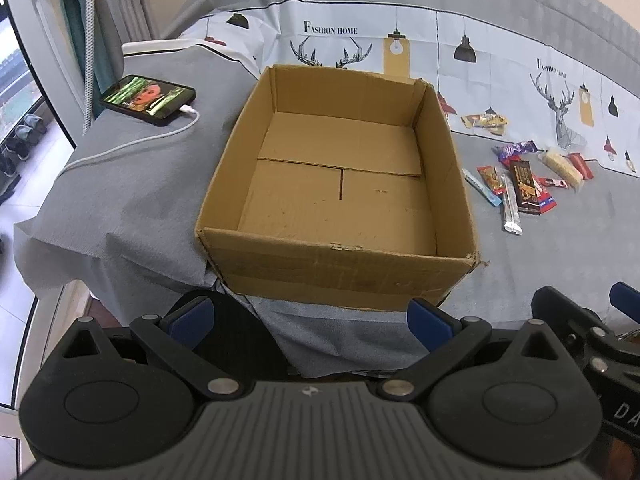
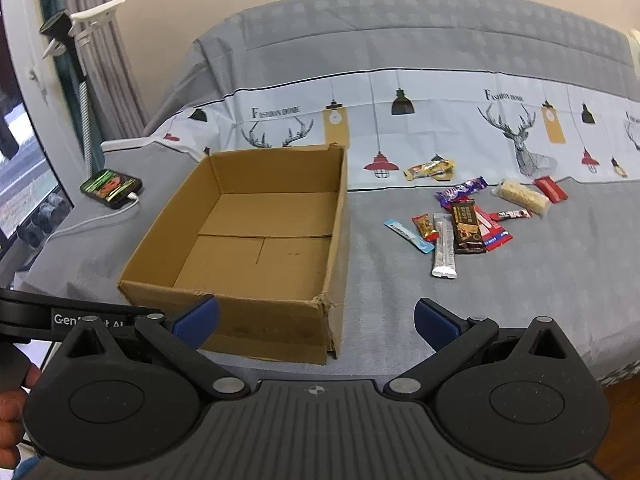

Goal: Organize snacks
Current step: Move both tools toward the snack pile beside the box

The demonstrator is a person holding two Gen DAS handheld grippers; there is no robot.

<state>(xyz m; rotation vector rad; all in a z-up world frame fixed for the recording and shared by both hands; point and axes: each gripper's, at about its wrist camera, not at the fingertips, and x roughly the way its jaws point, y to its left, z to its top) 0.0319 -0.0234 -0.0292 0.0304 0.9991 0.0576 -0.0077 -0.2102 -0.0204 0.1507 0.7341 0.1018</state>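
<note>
An open cardboard box (image 1: 450,184) (image 2: 338,240) with nothing inside sits on the grey-covered table. To its right lie several wrapped snacks: a dark chocolate bar (image 1: 525,186) (image 2: 466,226), a silver stick pack (image 1: 511,210) (image 2: 444,246), a purple bar (image 2: 462,189), a pale rice bar (image 2: 525,197) and a yellow pack (image 2: 430,169). My left gripper (image 1: 310,322) hovers open in front of the box's near wall, holding nothing. My right gripper (image 2: 316,320) is open too, level with the box's near right corner.
A phone (image 1: 148,99) (image 2: 111,186) with a lit screen and white cable lies left of the box. A printed cloth (image 2: 440,120) hangs behind. The table's left edge drops to the floor by a window. A hand (image 2: 12,412) shows at the lower left.
</note>
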